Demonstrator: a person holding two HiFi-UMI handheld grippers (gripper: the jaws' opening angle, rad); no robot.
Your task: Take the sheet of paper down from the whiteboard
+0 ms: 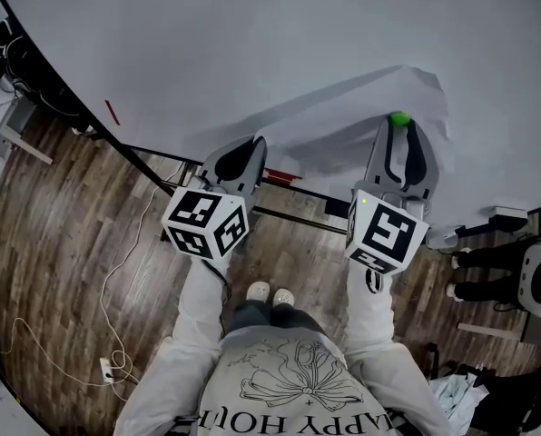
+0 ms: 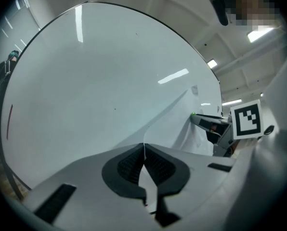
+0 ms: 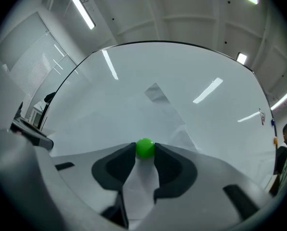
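Note:
A white sheet of paper (image 1: pixel 343 116) hangs creased on the whiteboard (image 1: pixel 252 44). Its lower left part has come away from the board. My left gripper (image 1: pixel 252 142) is shut on the sheet's left edge; in the left gripper view the thin paper (image 2: pixel 182 124) runs in between the closed pads (image 2: pixel 129 165). A green round magnet (image 1: pixel 399 118) sits on the sheet's upper right part. My right gripper (image 1: pixel 399 127) is shut on that magnet (image 3: pixel 145 147), one pad on each side, with the paper (image 3: pixel 148 124) behind it. The left gripper view also shows the right gripper (image 2: pixel 197 119).
A red marker line (image 1: pixel 113 112) is on the board at the left. The board's tray ledge (image 1: pixel 280 176) runs below the sheet. A cable and power strip (image 1: pixel 107 368) lie on the wooden floor. A white wheeled stand (image 1: pixel 536 280) is at the right.

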